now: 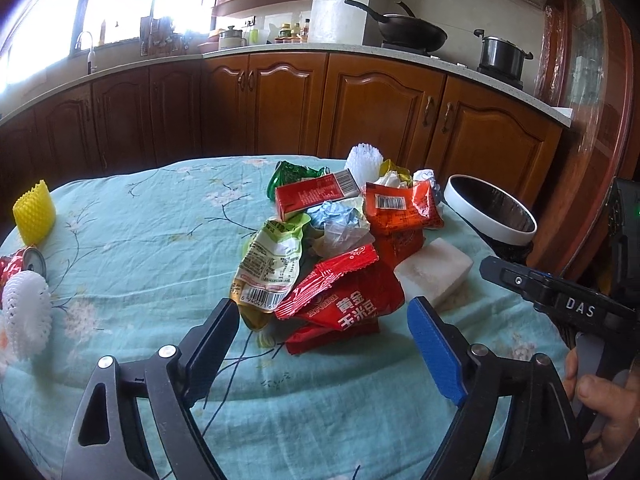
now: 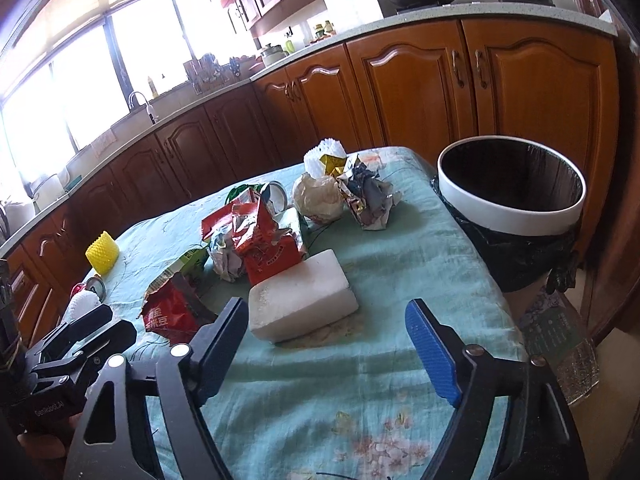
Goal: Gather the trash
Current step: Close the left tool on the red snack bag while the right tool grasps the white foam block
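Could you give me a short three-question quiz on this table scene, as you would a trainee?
1. True or false: the white foam block already lies inside the bin.
2. Which thing stands alone near the table's far left edge? A) a yellow foam net B) a glass bottle C) a spoon
3. Fill in: both the left gripper and the right gripper are ____, holding nothing.

Key: 1 false, it lies on the tablecloth; 2 A; 3 open.
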`<state>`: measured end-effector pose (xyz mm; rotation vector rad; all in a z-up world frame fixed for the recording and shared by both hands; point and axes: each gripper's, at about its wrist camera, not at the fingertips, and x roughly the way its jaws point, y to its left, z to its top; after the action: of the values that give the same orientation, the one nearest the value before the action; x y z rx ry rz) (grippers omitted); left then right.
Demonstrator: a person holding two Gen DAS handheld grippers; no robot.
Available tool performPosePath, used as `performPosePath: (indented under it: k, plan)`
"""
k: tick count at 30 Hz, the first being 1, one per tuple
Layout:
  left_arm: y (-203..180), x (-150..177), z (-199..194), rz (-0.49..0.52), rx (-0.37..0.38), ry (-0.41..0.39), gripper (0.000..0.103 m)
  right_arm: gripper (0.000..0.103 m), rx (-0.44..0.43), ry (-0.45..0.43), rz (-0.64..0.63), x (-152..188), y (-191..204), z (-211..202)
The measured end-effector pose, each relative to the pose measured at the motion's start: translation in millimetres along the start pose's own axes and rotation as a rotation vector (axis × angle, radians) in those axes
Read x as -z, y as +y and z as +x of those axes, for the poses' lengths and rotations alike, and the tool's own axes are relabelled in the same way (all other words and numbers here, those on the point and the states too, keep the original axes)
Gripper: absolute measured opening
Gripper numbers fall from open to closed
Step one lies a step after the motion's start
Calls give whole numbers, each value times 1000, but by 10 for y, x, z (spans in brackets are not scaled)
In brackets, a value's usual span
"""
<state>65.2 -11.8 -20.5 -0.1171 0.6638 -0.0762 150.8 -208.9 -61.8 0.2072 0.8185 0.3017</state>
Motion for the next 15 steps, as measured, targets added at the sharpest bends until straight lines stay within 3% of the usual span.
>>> performPosePath:
  k: [3, 5, 9, 10, 15]
  plan:
    - [42, -36, 146, -23, 30, 35, 68, 59, -17, 52, 27, -49, -77, 176]
    - [72, -55, 246, -38, 47, 65, 57, 56, -18, 81, 37, -86, -111, 297]
    - [79, -86, 309, -30, 61, 78, 49, 43, -53, 121, 48, -112, -141, 444]
    - [77, -93, 306, -22, 61, 75, 46, 35, -63, 118, 40, -117, -118, 445]
    - [11, -79, 249, 1, 96, 49, 39, 20, -46, 75, 2, -115, -58, 319]
